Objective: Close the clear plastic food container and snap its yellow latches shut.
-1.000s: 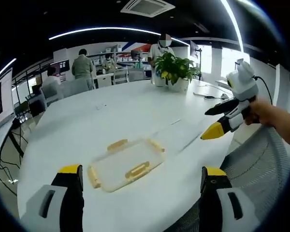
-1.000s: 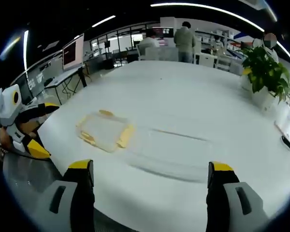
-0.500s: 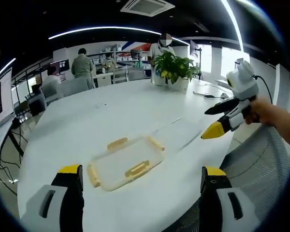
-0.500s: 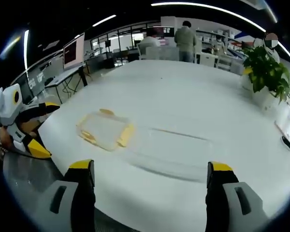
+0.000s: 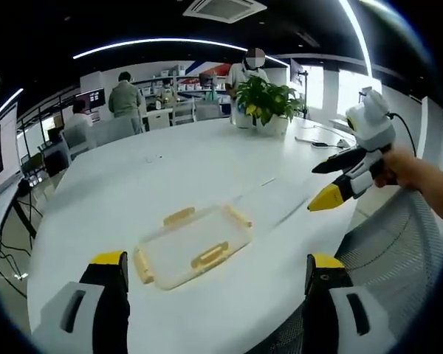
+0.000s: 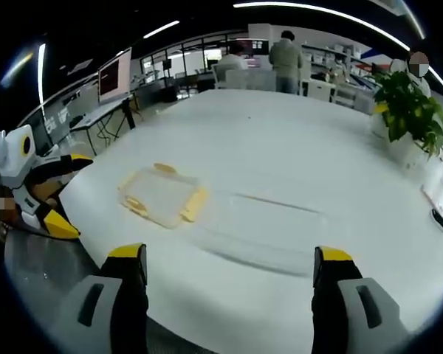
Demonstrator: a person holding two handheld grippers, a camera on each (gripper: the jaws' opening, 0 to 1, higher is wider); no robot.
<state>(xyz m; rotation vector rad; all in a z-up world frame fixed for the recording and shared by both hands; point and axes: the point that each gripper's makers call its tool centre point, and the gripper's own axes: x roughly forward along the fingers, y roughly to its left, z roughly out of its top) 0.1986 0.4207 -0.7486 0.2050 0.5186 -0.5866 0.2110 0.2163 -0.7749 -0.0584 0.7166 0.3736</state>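
Note:
A clear lid (image 5: 192, 248) with yellow latches (image 5: 210, 256) on its edges lies flat on the white round table (image 5: 170, 177). Just to its right stands the clear container base (image 5: 272, 200), faint against the table. My left gripper (image 5: 215, 262) hangs open near the table's front edge, short of the lid. My right gripper (image 5: 322, 184) is held open in a hand off the table's right side. From the right gripper view, the lid (image 6: 161, 195) is left of the base (image 6: 269, 226). There my right gripper (image 6: 229, 255) is open, and the left gripper (image 6: 68, 193) is open at the left edge.
A potted plant (image 5: 264, 103) stands at the table's far side, also seen as the plant (image 6: 410, 107). A cable and small items (image 5: 325, 145) lie near it. A grey mesh chair (image 5: 399, 243) sits below the right gripper. People stand at desks beyond the table.
Both views have drifted only slightly. The lid, the base and both grippers stay as they were.

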